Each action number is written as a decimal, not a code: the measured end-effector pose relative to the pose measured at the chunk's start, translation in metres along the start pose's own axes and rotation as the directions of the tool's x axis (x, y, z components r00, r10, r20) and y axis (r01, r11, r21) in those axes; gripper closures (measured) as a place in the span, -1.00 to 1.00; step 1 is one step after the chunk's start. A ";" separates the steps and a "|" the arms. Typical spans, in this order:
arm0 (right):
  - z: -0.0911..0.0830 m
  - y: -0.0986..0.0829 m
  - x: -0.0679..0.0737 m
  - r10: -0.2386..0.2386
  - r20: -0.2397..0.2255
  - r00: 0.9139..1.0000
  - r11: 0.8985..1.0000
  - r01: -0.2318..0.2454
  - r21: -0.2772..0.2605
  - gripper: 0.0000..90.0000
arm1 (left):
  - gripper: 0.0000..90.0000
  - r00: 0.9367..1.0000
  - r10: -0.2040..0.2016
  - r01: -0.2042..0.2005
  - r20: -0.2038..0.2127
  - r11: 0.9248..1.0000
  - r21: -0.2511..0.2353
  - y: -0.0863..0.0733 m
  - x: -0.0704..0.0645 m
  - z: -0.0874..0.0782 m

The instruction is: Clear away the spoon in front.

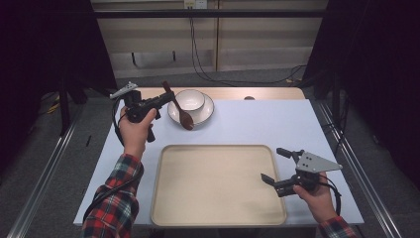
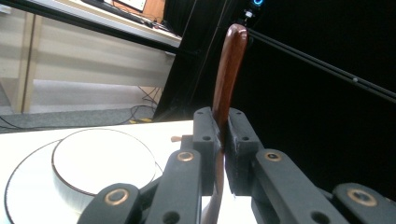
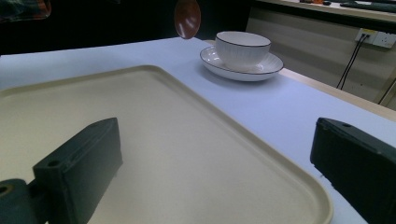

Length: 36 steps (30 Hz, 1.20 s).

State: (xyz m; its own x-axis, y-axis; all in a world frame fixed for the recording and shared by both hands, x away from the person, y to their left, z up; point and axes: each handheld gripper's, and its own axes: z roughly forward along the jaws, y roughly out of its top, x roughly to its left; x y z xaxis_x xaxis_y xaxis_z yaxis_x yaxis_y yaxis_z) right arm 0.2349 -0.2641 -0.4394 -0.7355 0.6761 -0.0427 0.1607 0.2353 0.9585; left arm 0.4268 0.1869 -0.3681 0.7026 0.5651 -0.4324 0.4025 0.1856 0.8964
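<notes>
Left gripper [image 1: 166,96] clamps an unmarked wooden spoon [image 1: 179,107] above the plate [image 1: 208,113].

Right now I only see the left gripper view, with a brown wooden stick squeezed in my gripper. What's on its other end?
Observer: It is a brown wooden spoon; its round scoop hangs over the white plate.
Operator: Is anything else on the table?
Observer: Yes, a big beige plastic tray lies in front of the plate, with nothing in it.
Operator: What is my other hand doing?
Observer: The right gripper is wide open by the tray's right edge.
</notes>
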 end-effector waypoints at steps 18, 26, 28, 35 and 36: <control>0.000 0.000 0.000 -0.004 0.005 1.000 1.000 0.004 0.003 -0.96 | 0.87 0.997 -0.001 -0.003 0.078 0.998 0.060 -0.011 -0.007 -0.007; 0.002 -0.001 -0.001 -0.008 0.004 1.000 1.000 0.008 0.003 -0.96 | 0.87 0.996 0.006 -0.012 0.087 0.998 0.069 -0.019 -0.012 -0.010; 0.002 -0.001 -0.001 -0.001 0.003 1.000 1.000 0.001 -0.002 -0.96 | 0.87 0.996 0.001 -0.007 0.094 0.998 0.069 -0.021 -0.014 -0.010; 0.000 0.000 -0.001 -0.007 0.011 1.000 1.000 0.007 0.003 -0.96 | 0.87 0.994 -0.001 -0.007 0.108 0.997 0.073 -0.023 -0.019 -0.015; 0.000 0.000 -0.001 -0.003 0.009 1.000 1.000 0.003 0.003 -0.96 | 0.87 0.994 -0.012 0.005 0.107 0.998 0.068 -0.024 -0.021 -0.015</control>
State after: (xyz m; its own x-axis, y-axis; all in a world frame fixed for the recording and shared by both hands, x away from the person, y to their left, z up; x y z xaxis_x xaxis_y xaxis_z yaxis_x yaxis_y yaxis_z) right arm 0.2356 -0.2646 -0.4398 -0.7301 0.6817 -0.0480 0.1603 0.2391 0.9577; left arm 0.3940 0.1824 -0.3787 0.7564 0.4734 -0.4513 0.4451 0.1331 0.8855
